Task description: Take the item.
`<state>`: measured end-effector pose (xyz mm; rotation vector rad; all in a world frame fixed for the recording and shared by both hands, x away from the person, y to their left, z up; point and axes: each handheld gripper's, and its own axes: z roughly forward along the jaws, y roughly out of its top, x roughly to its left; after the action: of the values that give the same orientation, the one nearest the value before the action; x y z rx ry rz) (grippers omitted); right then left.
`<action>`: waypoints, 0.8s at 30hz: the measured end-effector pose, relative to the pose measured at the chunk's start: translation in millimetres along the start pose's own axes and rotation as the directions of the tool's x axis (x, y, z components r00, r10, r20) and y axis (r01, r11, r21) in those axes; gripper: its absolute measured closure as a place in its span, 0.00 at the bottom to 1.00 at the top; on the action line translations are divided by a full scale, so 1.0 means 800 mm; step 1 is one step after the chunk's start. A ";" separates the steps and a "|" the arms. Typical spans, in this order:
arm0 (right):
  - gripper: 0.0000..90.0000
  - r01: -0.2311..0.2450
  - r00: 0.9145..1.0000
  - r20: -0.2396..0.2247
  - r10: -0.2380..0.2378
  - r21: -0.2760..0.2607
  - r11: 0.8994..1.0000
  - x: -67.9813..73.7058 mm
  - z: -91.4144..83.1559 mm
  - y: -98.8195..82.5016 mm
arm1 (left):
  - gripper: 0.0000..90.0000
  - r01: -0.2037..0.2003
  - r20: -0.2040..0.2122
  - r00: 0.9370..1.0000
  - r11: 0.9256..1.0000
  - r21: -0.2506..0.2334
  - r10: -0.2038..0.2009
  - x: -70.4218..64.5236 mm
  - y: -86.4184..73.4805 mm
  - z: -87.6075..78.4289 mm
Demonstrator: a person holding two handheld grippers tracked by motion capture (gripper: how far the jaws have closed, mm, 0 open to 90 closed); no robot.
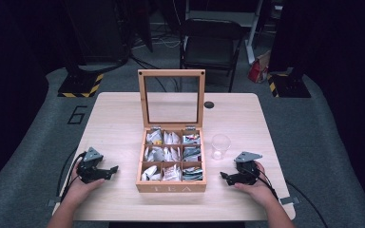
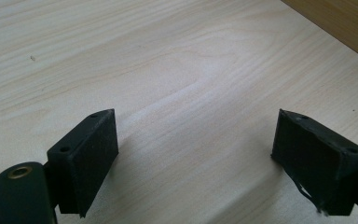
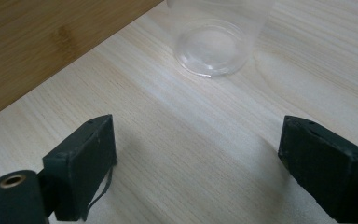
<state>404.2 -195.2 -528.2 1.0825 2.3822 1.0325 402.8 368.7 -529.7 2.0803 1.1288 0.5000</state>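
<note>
While both hands rest on the near part of the table point(image 1: 119, 114), the left gripper point(image 1: 110, 169) and the right gripper point(image 1: 225, 176) lie spread wide with nothing between their jaws, each pointing inward at the wooden tea box point(image 1: 171, 186). Nearest the right gripper stands one clear plastic cup point(image 1: 220, 146), upright just beside the box's right wall. I judge it very light, thin-walled and slick, so a hard squeeze would buckle it (a gentle pinch on the rim or across the lower wall seems safest). Next come the tea bags point(image 1: 170, 153), small paper sachets, soft and nearly weightless; best taken by an upper edge. There are nine compartments in three rows, and the bags are too small to count. Farthest, one glass-paned lid point(image 1: 171, 97) stands upright, open.
</note>
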 end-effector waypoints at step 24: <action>0.16 -0.003 1.000 -0.004 0.003 -0.007 1.000 0.000 -0.002 -0.002 | 0.15 0.003 0.001 1.000 1.000 0.000 -0.003 0.000 0.000 0.000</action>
<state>402.5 -196.9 -527.8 1.0833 2.3785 1.0441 402.6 368.6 -529.7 2.0785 1.1311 0.4973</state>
